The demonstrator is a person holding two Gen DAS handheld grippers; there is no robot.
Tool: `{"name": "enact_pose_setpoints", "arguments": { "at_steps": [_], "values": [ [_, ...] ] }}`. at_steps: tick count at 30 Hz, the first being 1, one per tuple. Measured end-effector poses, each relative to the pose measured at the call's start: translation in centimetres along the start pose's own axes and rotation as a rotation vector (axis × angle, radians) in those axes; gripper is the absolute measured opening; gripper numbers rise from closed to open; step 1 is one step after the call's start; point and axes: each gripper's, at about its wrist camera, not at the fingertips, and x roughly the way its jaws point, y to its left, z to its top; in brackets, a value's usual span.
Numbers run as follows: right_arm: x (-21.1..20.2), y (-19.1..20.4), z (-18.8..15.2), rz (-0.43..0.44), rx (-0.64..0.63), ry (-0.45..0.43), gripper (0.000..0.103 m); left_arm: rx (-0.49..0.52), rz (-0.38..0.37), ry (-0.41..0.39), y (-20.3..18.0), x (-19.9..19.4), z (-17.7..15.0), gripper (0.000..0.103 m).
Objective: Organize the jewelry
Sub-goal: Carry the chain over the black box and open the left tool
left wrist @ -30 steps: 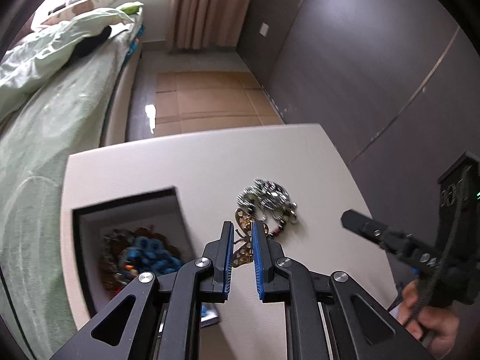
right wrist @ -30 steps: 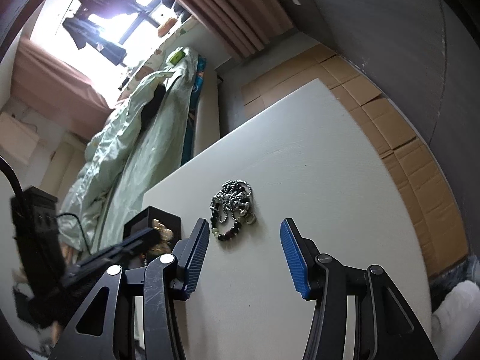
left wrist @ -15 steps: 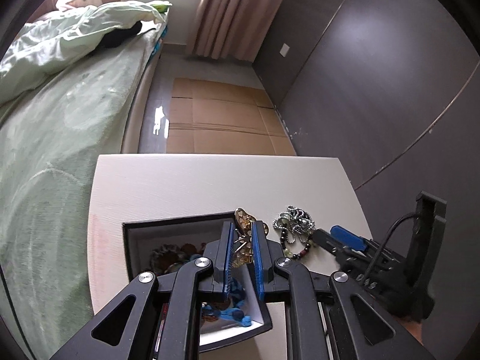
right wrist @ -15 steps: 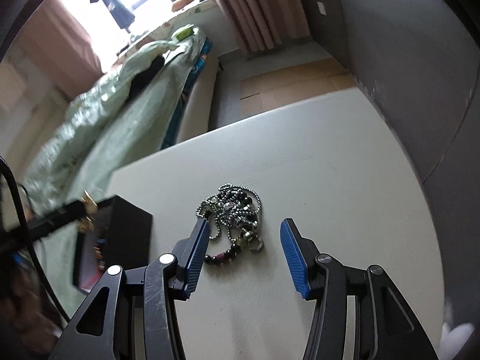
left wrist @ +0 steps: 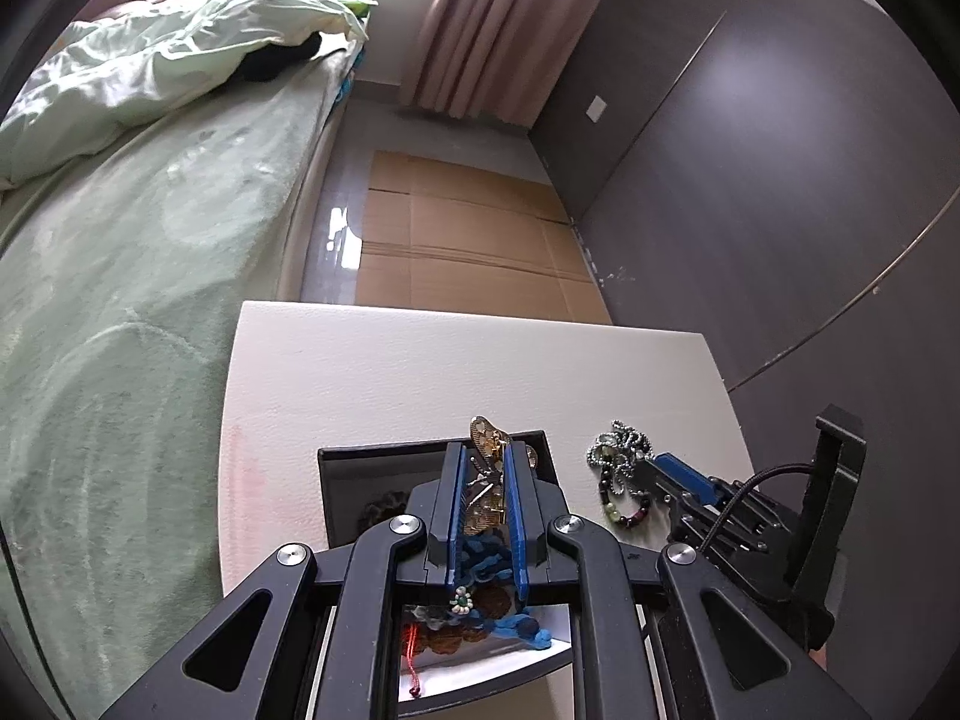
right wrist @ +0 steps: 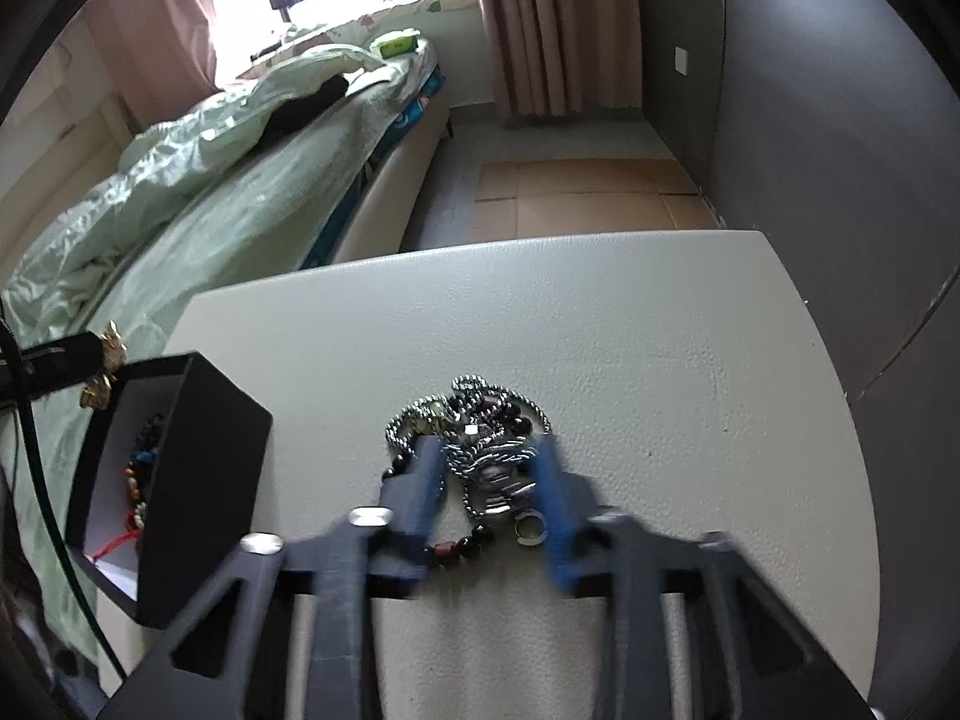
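Observation:
My left gripper [left wrist: 485, 457] is shut on a gold butterfly brooch [left wrist: 487, 441] and holds it above the open black jewelry box [left wrist: 384, 456], which holds blue beads and other pieces. In the right wrist view the brooch [right wrist: 103, 373] hangs over the box [right wrist: 198, 456] at the left. My right gripper [right wrist: 487, 450] is open and blurred, its fingers on either side of a pile of silver chains and dark bead bracelets [right wrist: 474, 426] on the white table [right wrist: 660, 360]. The pile also shows in the left wrist view [left wrist: 621, 468].
A bed with a green cover [left wrist: 120, 240] runs along the table's left side. A dark wall [left wrist: 780, 180] stands to the right. Cardboard sheets [left wrist: 468, 240] lie on the floor beyond the table's far edge.
My left gripper has carried the brooch from beside the pile to above the box. My right gripper has moved forward and down so its fingers straddle the jewelry pile.

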Motion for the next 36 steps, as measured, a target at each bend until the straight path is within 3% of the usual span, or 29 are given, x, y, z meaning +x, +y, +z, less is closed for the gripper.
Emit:
{"name": "enact_pose_setpoints", "arguments": {
  "at_steps": [2, 4, 13, 24, 26, 28, 29, 36],
  "values": [
    [-0.3, 0.0, -0.1, 0.006, -0.002, -0.004, 0.019, 0.004, -0.002, 0.000, -0.1, -0.1, 0.0, 0.013],
    [-0.8, 0.0, 0.0, 0.019, -0.005, -0.007, 0.004, 0.008, -0.003, 0.000, -0.3, -0.3, 0.0, 0.013],
    [-3.8, -0.7, 0.1, 0.094, 0.074, -0.036, 0.004, 0.023, 0.021, 0.012, -0.1, -1.1, -0.5, 0.013],
    [-10.4, 1.0, 1.5, 0.184, 0.108, -0.166, 0.004, -0.027, 0.035, 0.119, 1.4, -0.1, -0.9, 0.015],
    [-11.7, 1.5, 1.7, 0.190, 0.100, -0.194, 0.004, -0.045, 0.032, 0.120, 1.8, -0.5, -0.8, 0.027],
    [-13.2, 2.1, 2.1, 0.200, 0.091, -0.230, 0.004, -0.056, 0.031, 0.093, 2.0, -1.5, -0.7, 0.059],
    [-13.8, 2.3, 2.1, 0.201, 0.085, -0.246, 0.004, -0.059, 0.029, 0.075, 2.1, -2.1, -0.6, 0.064],
    [-17.9, 3.7, 3.4, 0.185, 0.044, -0.322, 0.004, -0.066, 0.006, 0.024, 2.4, -4.8, -0.6, 0.067]
  ]
}}
